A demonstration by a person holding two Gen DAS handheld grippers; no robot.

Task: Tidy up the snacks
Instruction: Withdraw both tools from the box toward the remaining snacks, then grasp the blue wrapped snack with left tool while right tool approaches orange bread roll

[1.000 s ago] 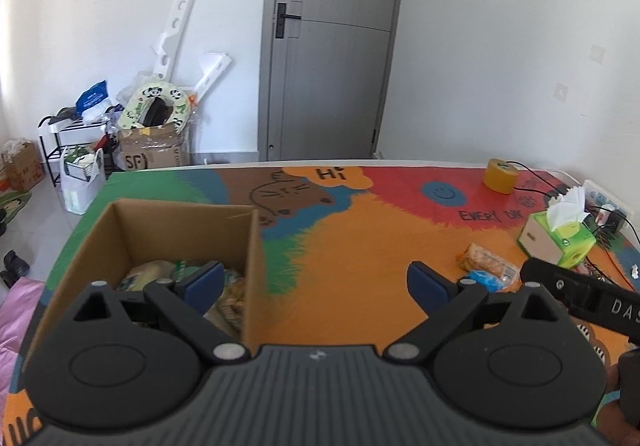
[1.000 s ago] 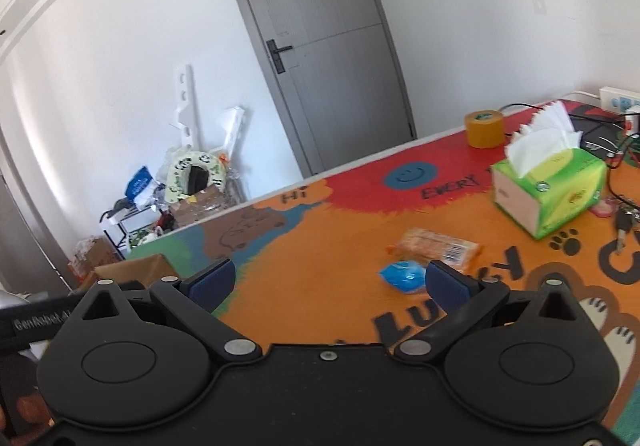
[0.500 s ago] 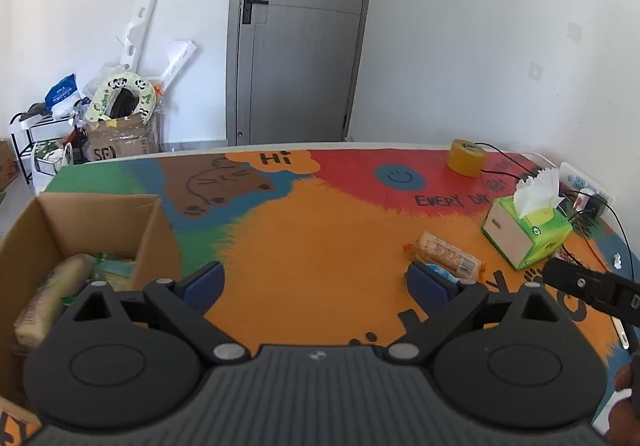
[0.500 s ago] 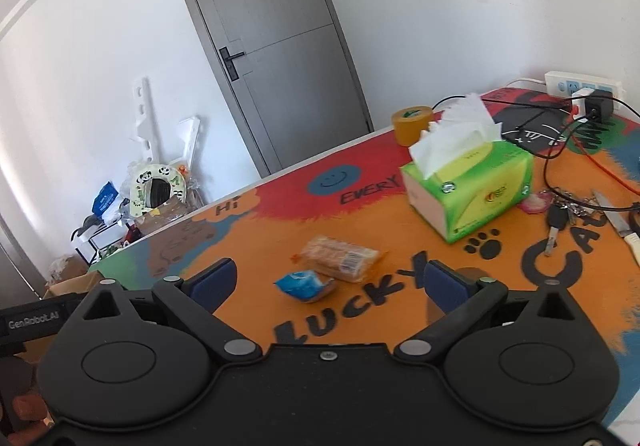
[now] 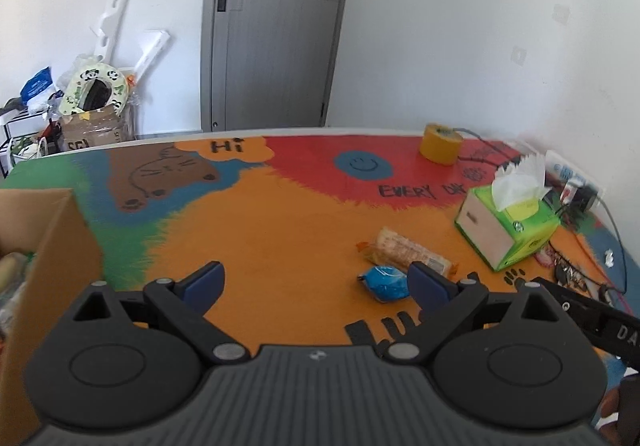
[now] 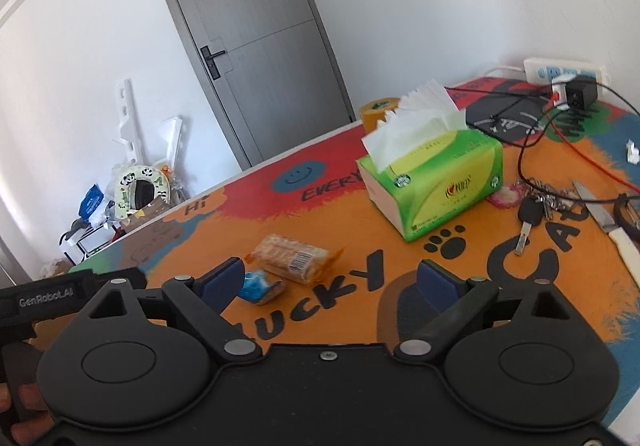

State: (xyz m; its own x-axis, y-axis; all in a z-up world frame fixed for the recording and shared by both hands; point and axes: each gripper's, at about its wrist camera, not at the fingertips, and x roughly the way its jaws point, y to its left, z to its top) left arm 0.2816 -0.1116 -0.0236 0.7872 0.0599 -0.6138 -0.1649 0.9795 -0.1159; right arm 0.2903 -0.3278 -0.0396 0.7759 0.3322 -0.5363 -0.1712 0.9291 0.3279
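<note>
Two snacks lie on the colourful table mat: an orange-wrapped cracker packet [image 5: 408,250] [image 6: 296,258] and, just in front of it, a small blue packet [image 5: 386,282] [image 6: 260,286]. The open cardboard box [image 5: 52,246] stands at the left edge, with snacks [image 5: 12,266] partly visible inside. My left gripper [image 5: 316,282] hangs open and empty over the orange area, its right finger beside the blue packet. My right gripper [image 6: 331,281] is wide, its jaws closing with nothing gripped. The blue packet lies on the mat just inside its left finger.
A green tissue box [image 5: 508,222] [image 6: 436,182] stands right of the snacks, a yellow tape roll [image 5: 440,144] behind it. Keys [image 6: 532,206], a knife [image 6: 612,230], cables and a power strip [image 6: 564,70] crowd the right side. Each view's edge shows the other gripper's body [image 6: 60,294].
Both grippers have swung right and dropped lower toward the two snacks. The box has slid to the left view's edge. The right gripper's fingers stand slightly closer together.
</note>
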